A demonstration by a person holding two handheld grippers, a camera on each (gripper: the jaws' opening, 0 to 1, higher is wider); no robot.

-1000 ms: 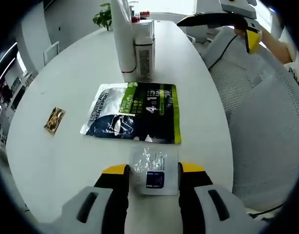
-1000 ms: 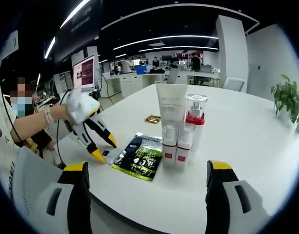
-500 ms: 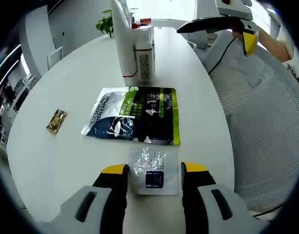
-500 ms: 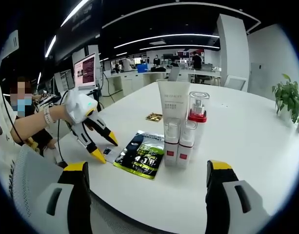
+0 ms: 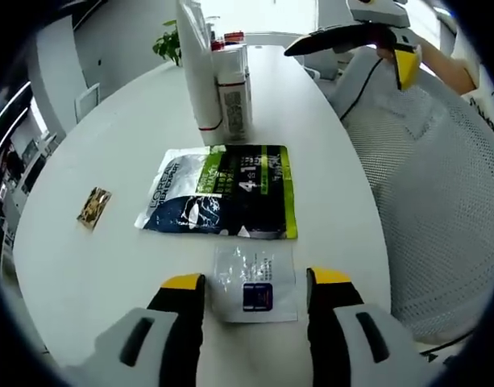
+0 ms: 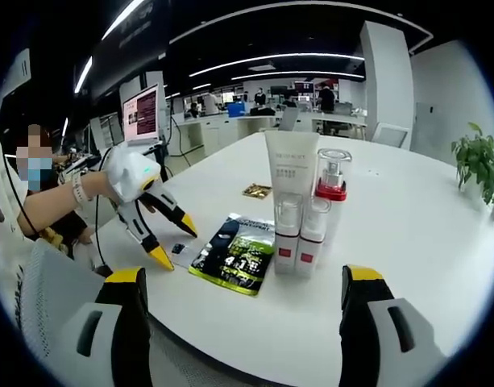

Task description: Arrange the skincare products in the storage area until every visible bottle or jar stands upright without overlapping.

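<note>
— Where are the products?

— Four stand upright, clustered on the white table (image 6: 408, 242): a white tube (image 6: 291, 173), a red-collared pump bottle (image 6: 331, 189), two small bottles (image 6: 299, 235) touching in front. A green-and-dark sachet (image 5: 222, 192) lies flat beside them (a gold packet (image 5: 93, 207) sits well apart).

— The grippers?

— The left gripper (image 5: 255, 282) spreads wide, jaws straddling a clear sample sachet (image 5: 255, 284) without touching. The right gripper (image 6: 242, 278) is wide too, empty, off the table edge.

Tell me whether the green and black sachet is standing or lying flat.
Lying flat. The green and black sachet rests face up on the white table, printed front showing, beside the upright bottles.
</note>
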